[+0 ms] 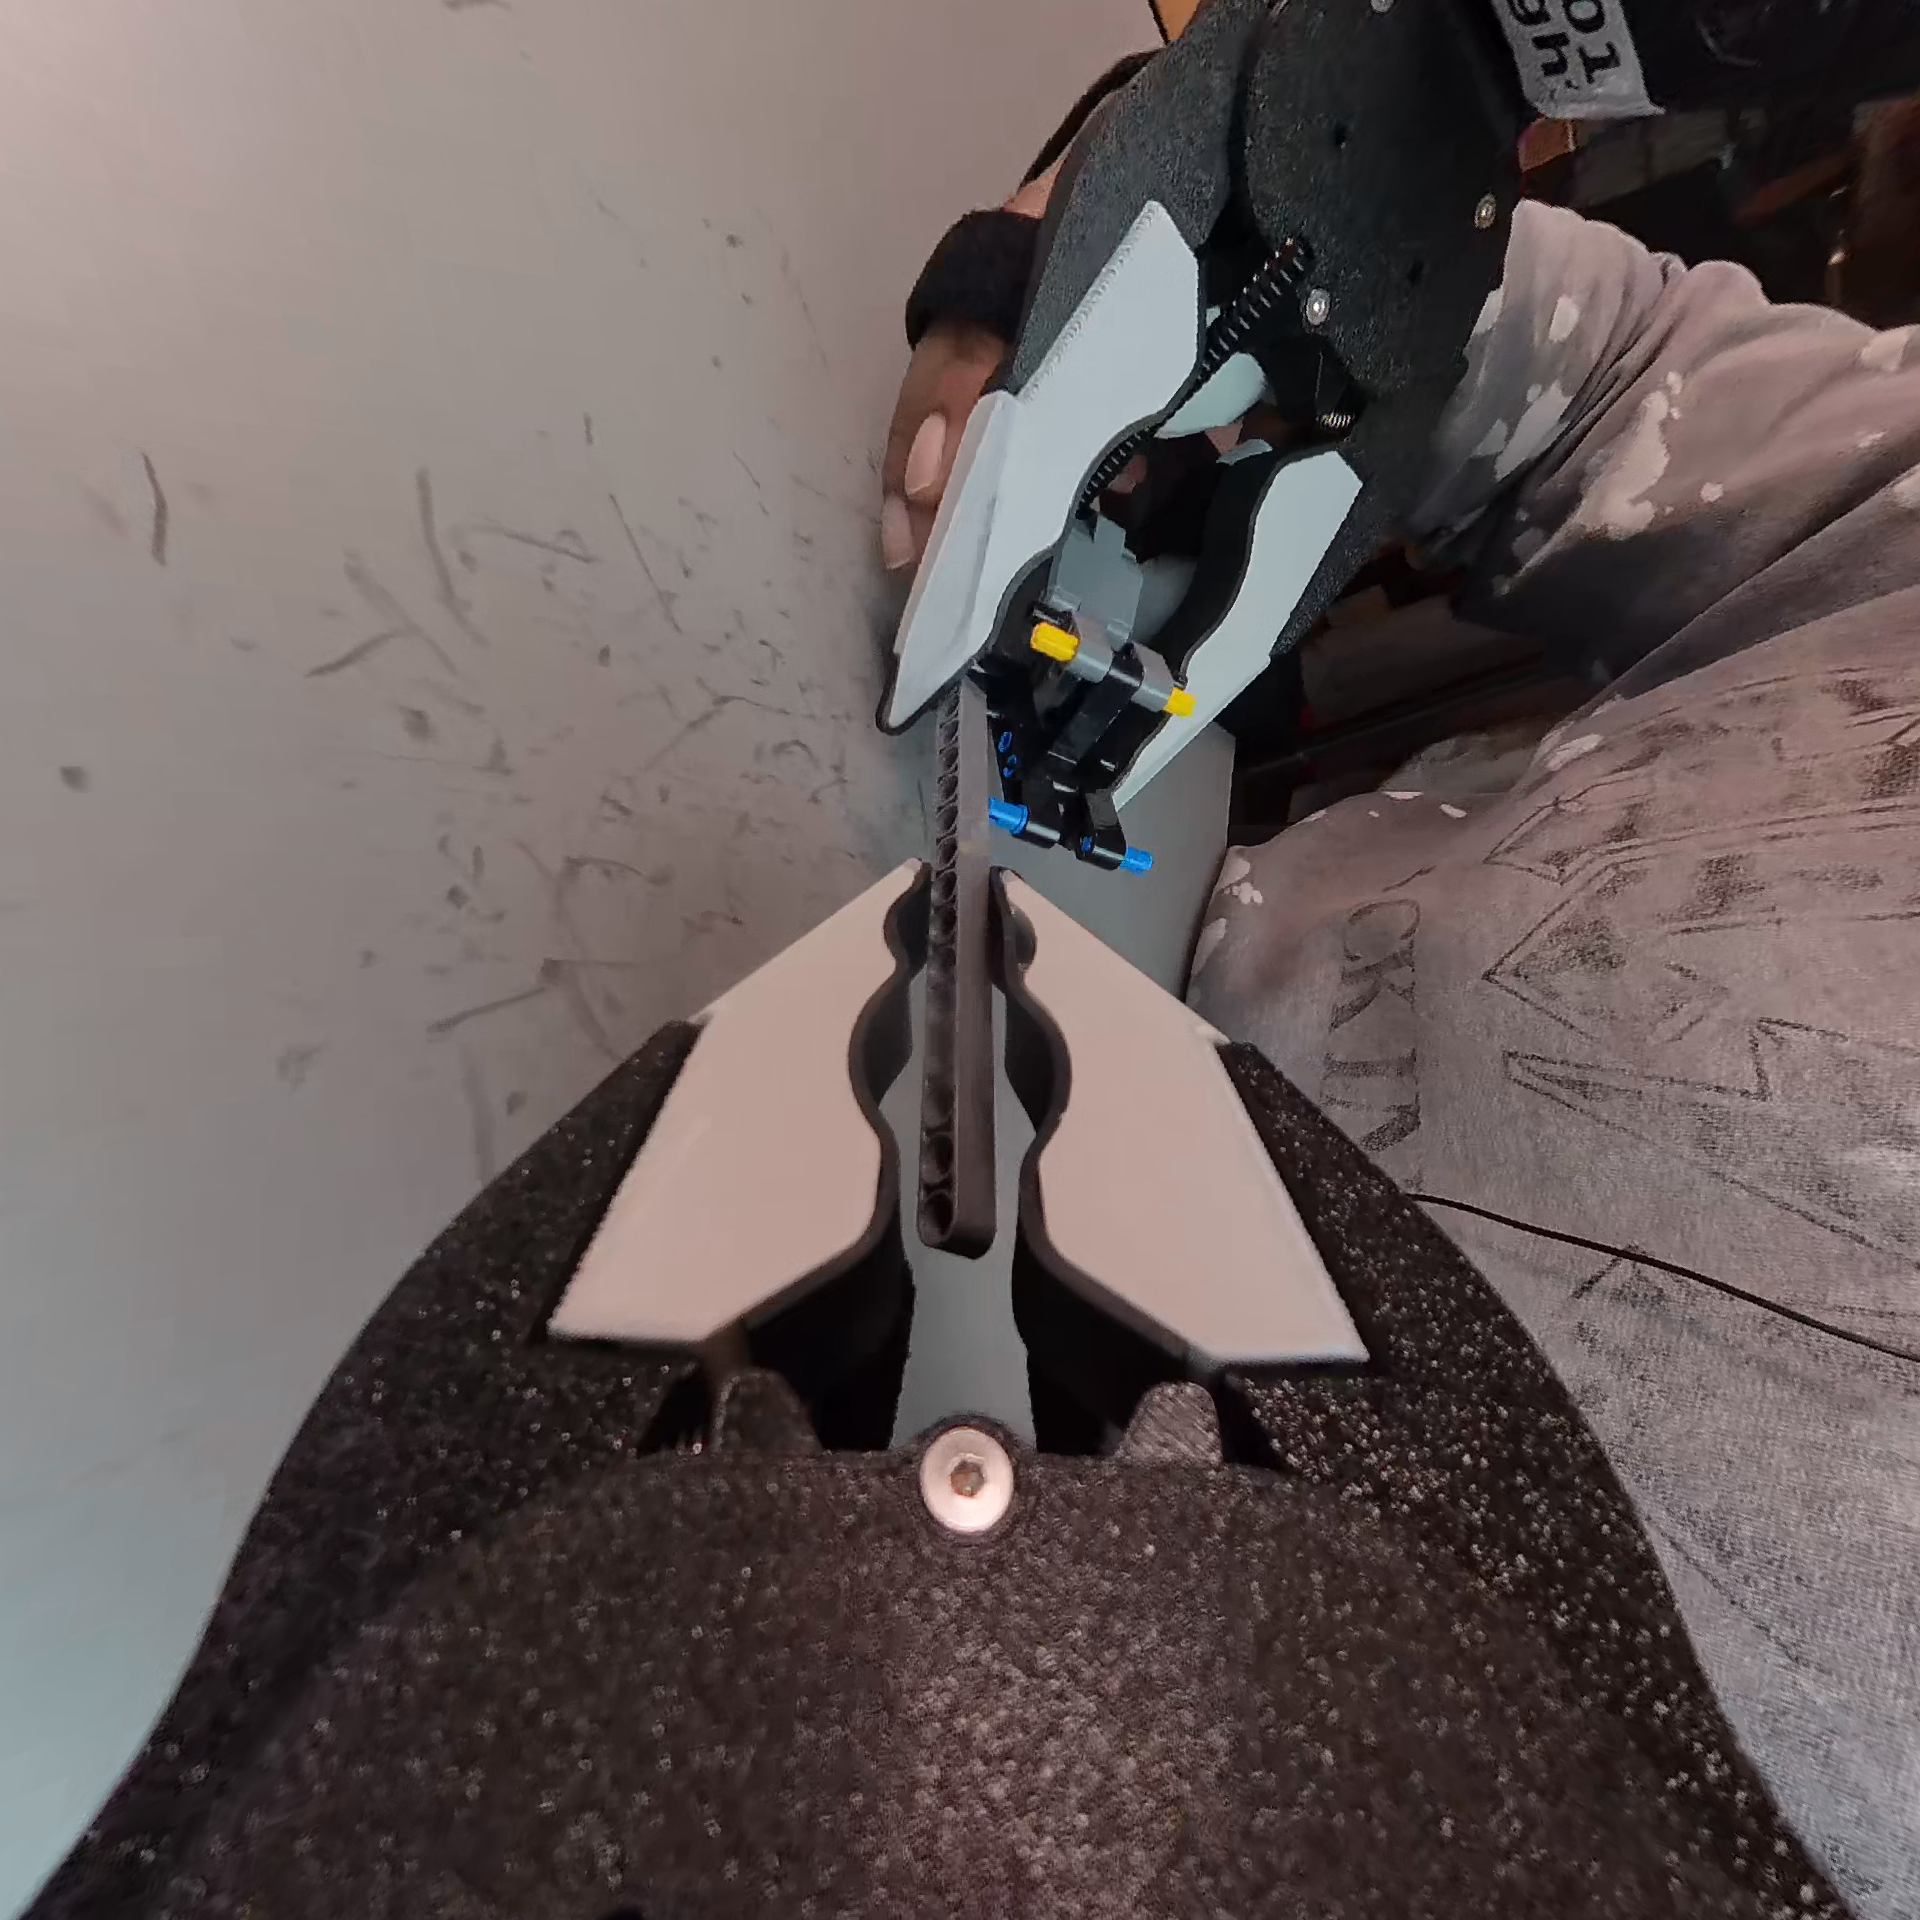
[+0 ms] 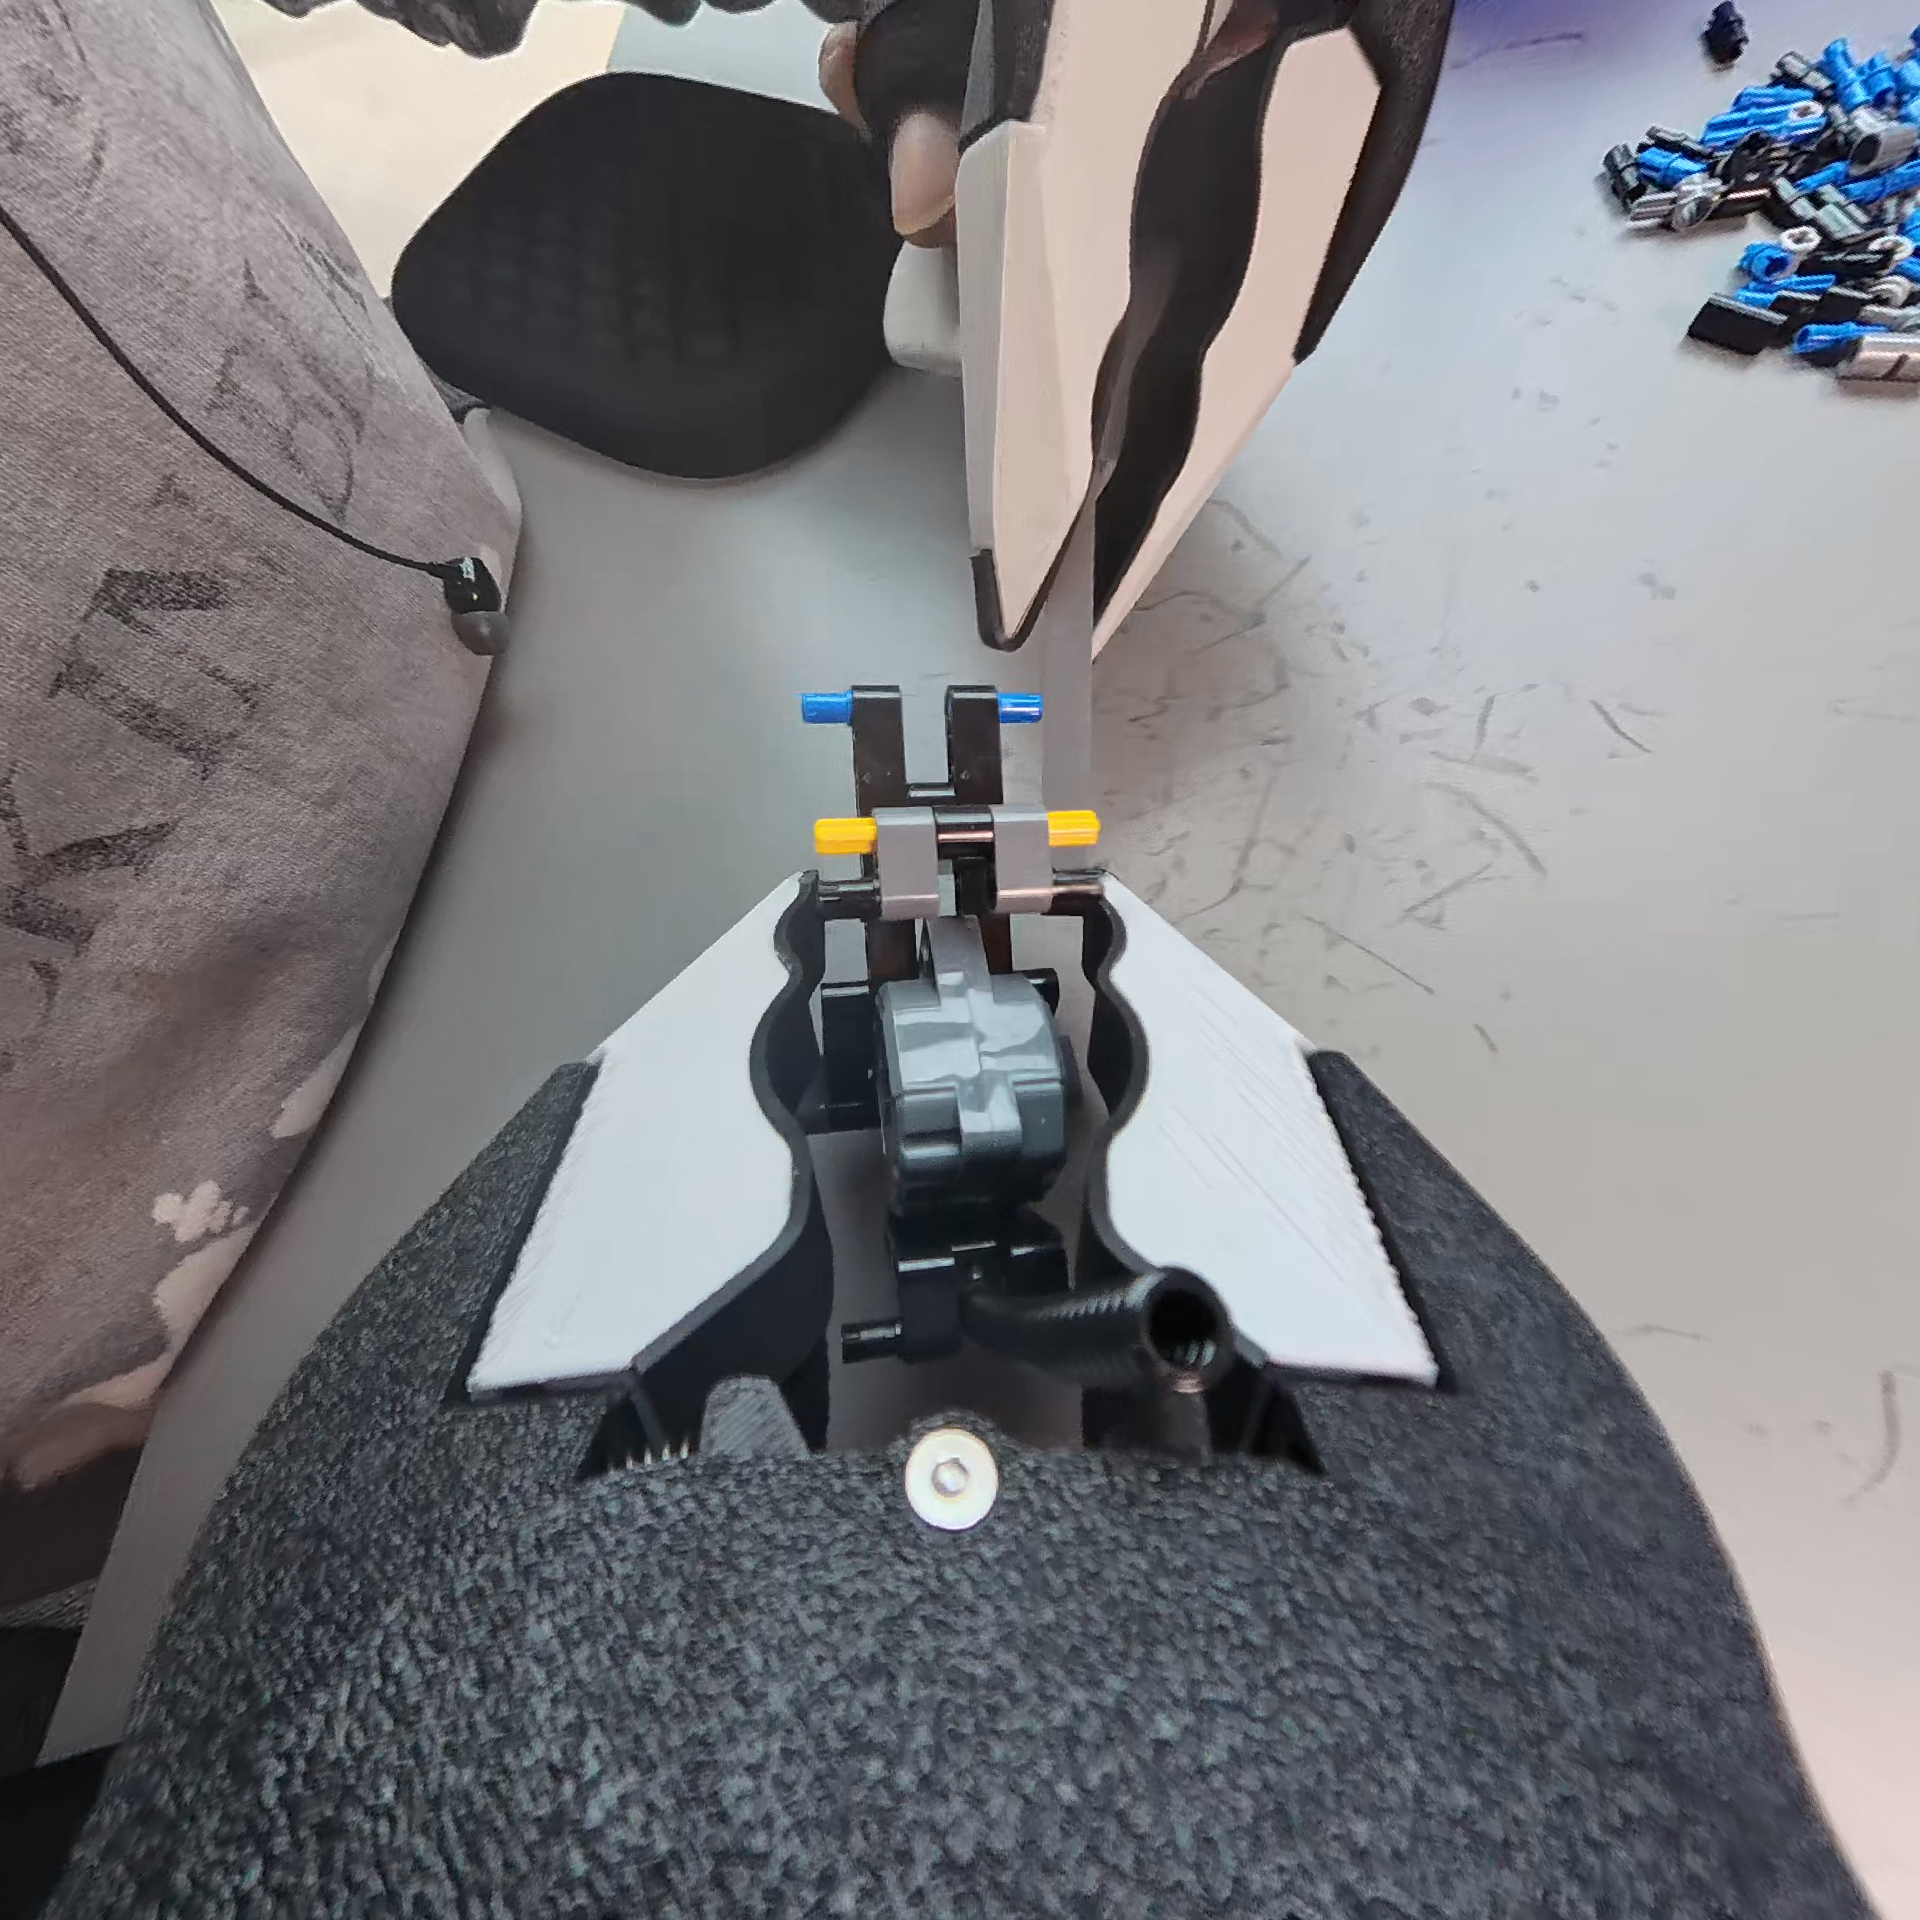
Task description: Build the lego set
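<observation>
My left gripper (image 1: 958, 883) is shut on a long black holed lego beam (image 1: 956, 1091), held edge-up along its fingers. The beam's far end reaches the side of a lego assembly (image 1: 1081, 727) of black frames, grey connectors, yellow axles and blue pins. My right gripper (image 1: 1039, 727) holds that assembly from above. In the right wrist view my right gripper (image 2: 954, 888) is shut on the assembly (image 2: 966, 1070), which has a dark grey block and a black ribbed hose (image 2: 1091, 1320). The left gripper (image 2: 1049, 634) brings the beam (image 2: 1070, 717) beside the right blue pin (image 2: 1018, 707).
The white, scratched table (image 2: 1455, 831) lies under both grippers. A pile of blue, black and grey lego parts (image 2: 1808, 208) sits at the far right. A person's grey patterned sweatshirt (image 1: 1662, 935) is close on one side, and a black chair seat (image 2: 644, 270) lies beyond the table edge. There is about 4 cm between the tips of the two grippers.
</observation>
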`<control>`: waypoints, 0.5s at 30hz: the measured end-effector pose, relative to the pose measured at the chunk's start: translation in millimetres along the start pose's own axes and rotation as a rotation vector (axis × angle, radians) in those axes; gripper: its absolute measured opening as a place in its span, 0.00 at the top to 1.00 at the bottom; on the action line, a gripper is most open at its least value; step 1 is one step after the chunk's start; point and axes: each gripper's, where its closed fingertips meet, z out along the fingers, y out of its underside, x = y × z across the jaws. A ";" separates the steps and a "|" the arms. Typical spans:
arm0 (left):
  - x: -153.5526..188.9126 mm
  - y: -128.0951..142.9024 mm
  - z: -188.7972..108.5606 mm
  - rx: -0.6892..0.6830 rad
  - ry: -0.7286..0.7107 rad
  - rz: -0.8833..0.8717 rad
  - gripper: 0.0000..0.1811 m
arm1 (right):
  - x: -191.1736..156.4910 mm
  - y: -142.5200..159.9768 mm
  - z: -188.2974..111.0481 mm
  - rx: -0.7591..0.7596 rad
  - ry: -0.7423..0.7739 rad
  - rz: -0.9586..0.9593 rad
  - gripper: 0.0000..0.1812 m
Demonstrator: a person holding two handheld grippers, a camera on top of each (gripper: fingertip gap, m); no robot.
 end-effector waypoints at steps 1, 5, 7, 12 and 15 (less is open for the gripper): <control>0.4 0.9 0.7 0.005 0.012 -0.022 0.95 | 0.0 0.4 -0.2 -0.004 0.004 -0.002 0.73; 4.9 0.7 0.5 0.008 0.022 -0.035 0.95 | -2.6 1.2 0.1 -0.023 0.008 -0.024 0.73; 6.3 2.4 0.9 -0.017 0.010 -0.022 0.94 | -3.3 2.0 0.5 -0.037 0.008 -0.037 0.73; 9.3 2.6 1.5 -0.034 0.051 -0.096 0.94 | -2.9 2.2 0.2 -0.045 0.017 -0.029 0.73; 12.2 3.2 1.8 -0.038 0.117 -0.178 0.94 | -4.7 2.5 0.2 -0.046 0.017 -0.029 0.73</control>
